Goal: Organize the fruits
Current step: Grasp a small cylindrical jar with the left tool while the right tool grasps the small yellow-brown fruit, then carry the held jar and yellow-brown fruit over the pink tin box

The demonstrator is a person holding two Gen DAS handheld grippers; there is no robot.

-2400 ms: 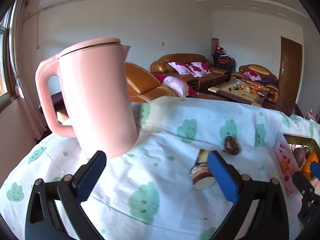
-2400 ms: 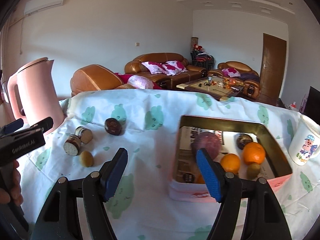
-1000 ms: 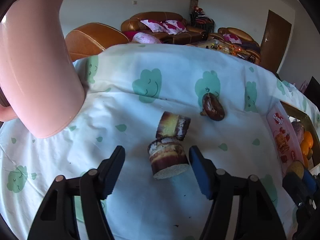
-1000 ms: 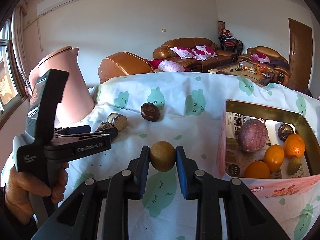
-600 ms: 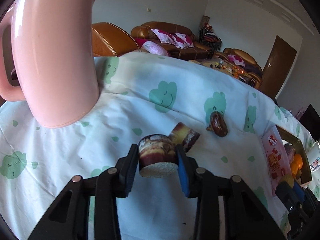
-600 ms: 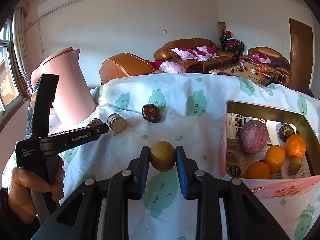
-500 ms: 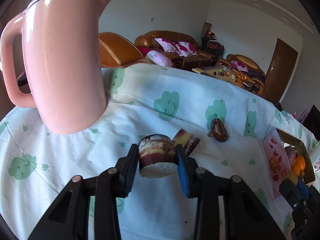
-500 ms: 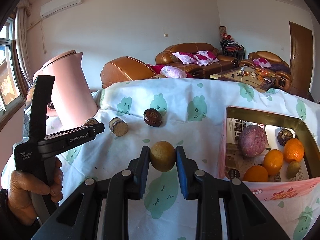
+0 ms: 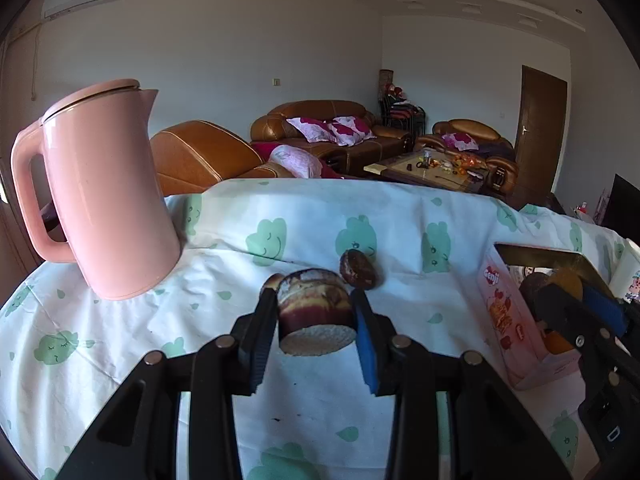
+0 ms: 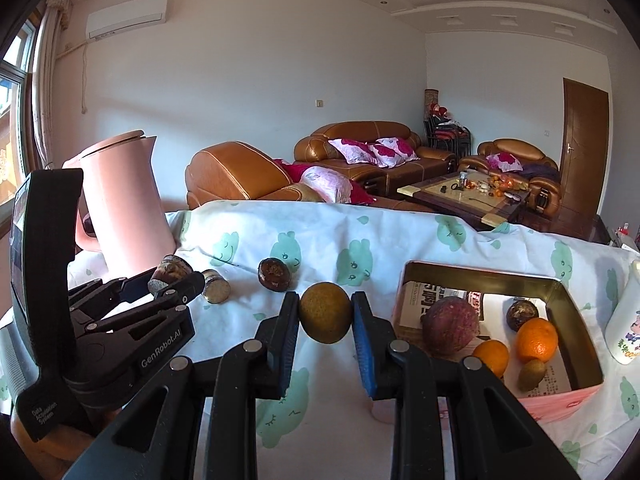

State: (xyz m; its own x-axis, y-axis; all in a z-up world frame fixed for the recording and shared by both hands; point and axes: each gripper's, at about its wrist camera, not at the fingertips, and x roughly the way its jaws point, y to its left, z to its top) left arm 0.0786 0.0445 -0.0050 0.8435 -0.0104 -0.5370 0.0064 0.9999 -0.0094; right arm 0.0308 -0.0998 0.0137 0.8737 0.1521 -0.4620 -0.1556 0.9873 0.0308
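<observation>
Fruits are being sorted off a table [image 10: 400, 240] draped in a cloud-print cloth, the largest thing in both views. A pink kettle [image 9: 100, 192] is standing at its left end. A tin [image 10: 576, 312] near the right edge is already holding a purple fruit [image 10: 450, 326], two oranges [image 10: 536, 340] and two smaller pieces.

Left gripper [image 9: 316, 320] is pinching a cut chunk [image 9: 316, 314], brown rind with a pale cut face. A second ago its jaws were standing wide around the chunk as it lay on the cloth; they have just been closing, and the chunk is now clamped and riding clear of the cloth. A second chunk [image 10: 216, 290] and a dark fruit [image 10: 274, 274] are lying on the cloth beyond, not yet collected.

Right gripper [image 10: 326, 320] is pressed onto a round yellow-brown fruit [image 10: 326, 312], as a second ago, and is carrying it above the cloth just left of the tin.

Reading: both grippers are loaded, so the step in hand is carrying to the tin. Two loose pieces are left. The chunk's flat sides should be holding steady; the round fruit could roll out if the pinch slackens.
</observation>
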